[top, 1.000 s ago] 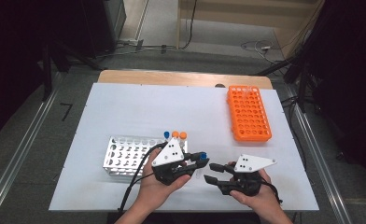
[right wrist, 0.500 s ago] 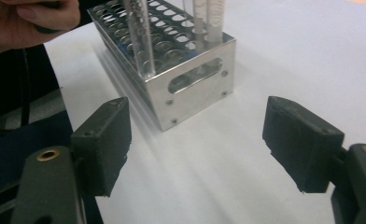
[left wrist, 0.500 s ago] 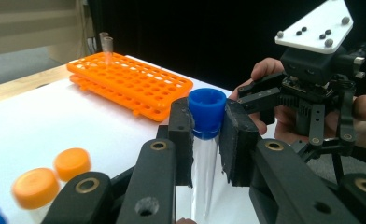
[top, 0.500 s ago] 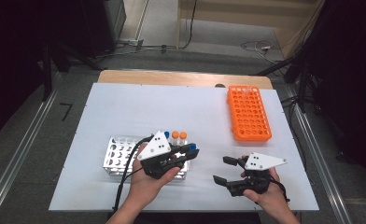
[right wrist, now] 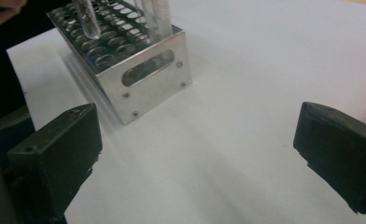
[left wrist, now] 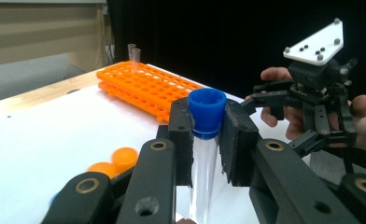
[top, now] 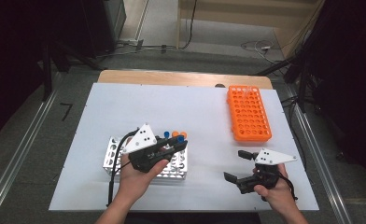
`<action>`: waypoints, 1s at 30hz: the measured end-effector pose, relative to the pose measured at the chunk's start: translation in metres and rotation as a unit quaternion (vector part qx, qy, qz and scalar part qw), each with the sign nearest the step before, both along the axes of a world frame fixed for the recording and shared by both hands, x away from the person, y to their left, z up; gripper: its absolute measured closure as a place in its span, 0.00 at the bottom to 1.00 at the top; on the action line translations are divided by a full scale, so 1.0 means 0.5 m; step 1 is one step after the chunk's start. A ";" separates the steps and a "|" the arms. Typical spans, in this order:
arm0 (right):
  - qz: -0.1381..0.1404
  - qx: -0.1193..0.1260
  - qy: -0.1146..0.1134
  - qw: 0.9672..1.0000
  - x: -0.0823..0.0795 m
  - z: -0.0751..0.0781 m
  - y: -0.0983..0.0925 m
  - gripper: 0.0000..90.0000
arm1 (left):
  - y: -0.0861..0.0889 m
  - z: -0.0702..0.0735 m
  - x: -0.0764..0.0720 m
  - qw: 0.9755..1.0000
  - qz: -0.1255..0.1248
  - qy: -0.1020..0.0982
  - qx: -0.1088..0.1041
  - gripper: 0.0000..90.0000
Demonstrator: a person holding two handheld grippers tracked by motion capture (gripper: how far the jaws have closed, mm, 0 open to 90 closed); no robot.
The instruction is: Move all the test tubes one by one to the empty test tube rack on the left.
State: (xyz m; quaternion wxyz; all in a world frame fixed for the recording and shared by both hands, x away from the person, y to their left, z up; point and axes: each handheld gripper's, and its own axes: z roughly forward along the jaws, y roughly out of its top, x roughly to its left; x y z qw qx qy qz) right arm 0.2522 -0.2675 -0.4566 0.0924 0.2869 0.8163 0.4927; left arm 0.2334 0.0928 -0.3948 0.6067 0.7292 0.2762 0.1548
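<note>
Left tool [top: 179, 145] carried 1 blue-capped tube [left wrist: 206, 122] over 1 metal rack [top: 118, 158].

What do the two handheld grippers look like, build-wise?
Both are black, with linked metal arms and thick black pads. The left gripper and right gripper each carry a white three-cornered plate with dark dots. A black cable trails from each. Forearms are bare, no sleeves.

— Where was there room to pass?
— Bare worktop [top: 200, 116] lay wide open between the metal rack [top: 172, 169] and the orange rack [top: 249, 113].
— And obstacles?
— Capped tubes [top: 175, 136] stood up at the metal rack's far end.
</note>
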 end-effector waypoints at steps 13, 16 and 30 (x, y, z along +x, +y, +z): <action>-0.024 -0.009 -0.003 1.000 0.010 -0.010 -0.021 0.00 | 0.072 0.011 0.023 0.999 0.051 -0.008 -0.012 0.85; -0.034 -0.011 -0.004 0.999 0.012 -0.008 -0.025 0.00 | 0.087 0.008 0.029 0.998 0.065 -0.008 -0.013 0.85; -0.041 -0.013 -0.002 0.999 0.016 -0.012 -0.037 0.00 | 0.109 -0.032 0.067 0.993 0.115 0.001 -0.018 0.85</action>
